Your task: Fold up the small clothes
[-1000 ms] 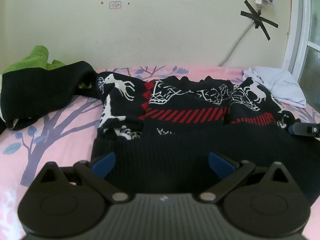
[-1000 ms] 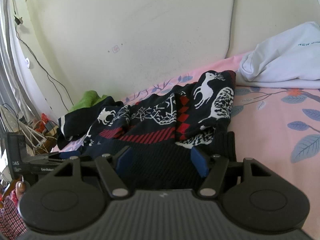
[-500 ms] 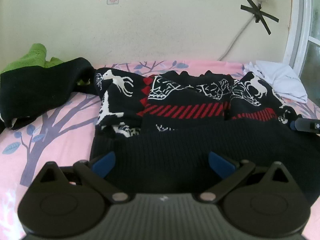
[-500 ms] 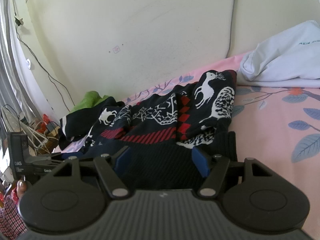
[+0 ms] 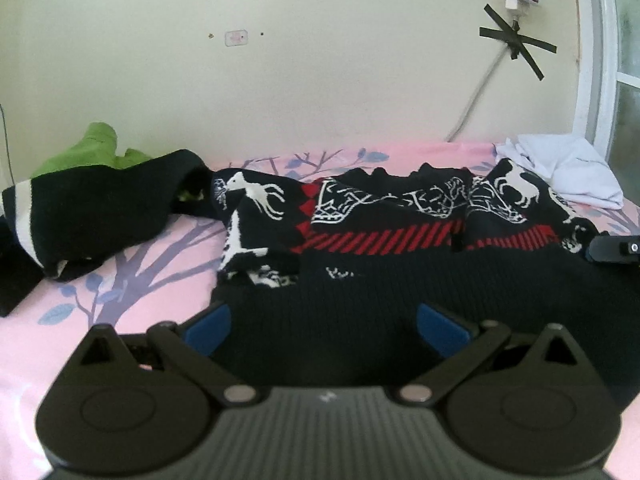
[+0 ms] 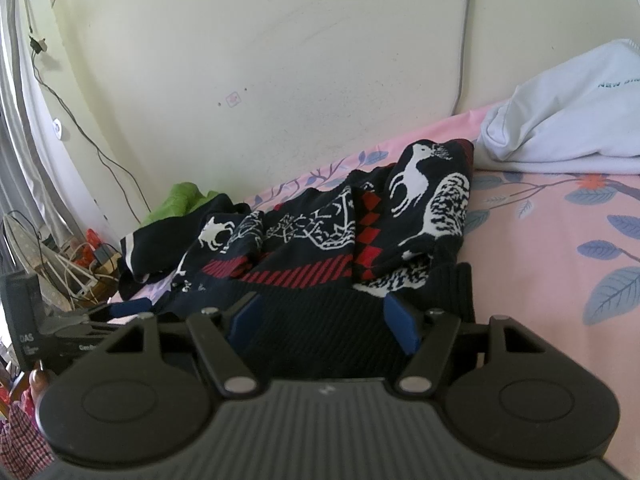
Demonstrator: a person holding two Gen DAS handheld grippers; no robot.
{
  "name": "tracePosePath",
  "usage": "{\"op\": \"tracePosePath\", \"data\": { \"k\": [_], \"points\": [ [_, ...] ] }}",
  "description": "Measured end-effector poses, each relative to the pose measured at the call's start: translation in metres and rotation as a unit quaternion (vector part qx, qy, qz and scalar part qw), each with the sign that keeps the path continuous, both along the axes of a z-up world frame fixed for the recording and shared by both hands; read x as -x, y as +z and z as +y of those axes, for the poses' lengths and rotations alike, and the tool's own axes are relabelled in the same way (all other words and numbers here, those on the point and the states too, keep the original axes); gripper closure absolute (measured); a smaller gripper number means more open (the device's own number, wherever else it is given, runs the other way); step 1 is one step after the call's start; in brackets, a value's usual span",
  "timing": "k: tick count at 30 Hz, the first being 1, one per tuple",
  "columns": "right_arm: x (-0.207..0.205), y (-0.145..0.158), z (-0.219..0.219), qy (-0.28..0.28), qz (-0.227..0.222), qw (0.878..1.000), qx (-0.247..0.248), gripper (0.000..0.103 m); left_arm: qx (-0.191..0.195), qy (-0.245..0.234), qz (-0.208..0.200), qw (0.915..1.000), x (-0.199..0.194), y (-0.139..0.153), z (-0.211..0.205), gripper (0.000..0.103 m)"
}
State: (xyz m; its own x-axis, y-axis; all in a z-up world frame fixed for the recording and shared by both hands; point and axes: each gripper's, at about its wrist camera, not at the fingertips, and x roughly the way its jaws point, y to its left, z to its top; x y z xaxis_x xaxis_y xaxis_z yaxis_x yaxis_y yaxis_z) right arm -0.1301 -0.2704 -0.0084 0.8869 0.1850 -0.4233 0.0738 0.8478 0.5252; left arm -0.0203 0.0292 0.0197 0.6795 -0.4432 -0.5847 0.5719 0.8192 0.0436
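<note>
- So, nearest to me: my left gripper [image 5: 324, 326] has its blue pads spread wide apart over the plain ribbed bottom band of the dark reindeer sweater [image 5: 384, 240], clamped on nothing. Whether the pads actually touch the knit I can't tell from this angle.
- Same on the other side: my right gripper [image 6: 324, 322] is spread open too, low over the same ribbed hem near the right corner [image 6: 456, 284], nothing pinched.
- That sweater is lying on the pink bedsheet [image 5: 132, 280] with the hem toward me. Both sleeves look folded in over the chest, so my guess is the step in hand is grabbing the hem and folding it up toward the collar.
- To do that well, I'd bite the hem at both corners at matching spots, catch every layer of knit, and lift evenly so the fold comes out straight. That thick rib probably needs a deep bite or it'll slip out.
- I'd also watch the folded sleeves. They sit loose and lumpy, so a fast lift could drag them open.
- Further back on the left, a black and green garment [image 5: 92, 196] is bunched up, just touching the sweater's sleeve. Don't snag that one.
- Far right by the wall there's a white shirt [image 6: 568, 120] in a heap, close to the sweater's top right edge.
</note>
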Motion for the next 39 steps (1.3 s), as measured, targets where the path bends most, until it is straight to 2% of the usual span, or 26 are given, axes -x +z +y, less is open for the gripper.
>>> {"op": "tracePosePath", "data": {
  "k": [7,12,22,39],
  "points": [
    [0.0,0.0,0.0,0.0,0.0,1.0,0.0,0.043,0.017,0.045,0.035,0.9982,-0.016,-0.001,0.011,0.0],
    [0.0,0.0,0.0,0.0,0.0,1.0,0.0,0.043,0.012,0.076,0.07,0.9946,-0.03,-0.006,0.013,0.0],
    [0.0,0.0,-0.001,0.001,-0.001,1.0,-0.001,0.042,0.032,0.064,0.092,0.9932,-0.034,-0.008,0.018,0.0],
    [0.0,-0.001,-0.001,0.002,-0.002,1.0,-0.001,0.042,0.028,0.065,0.085,0.9938,-0.032,-0.007,0.016,0.0]
  ]
}}
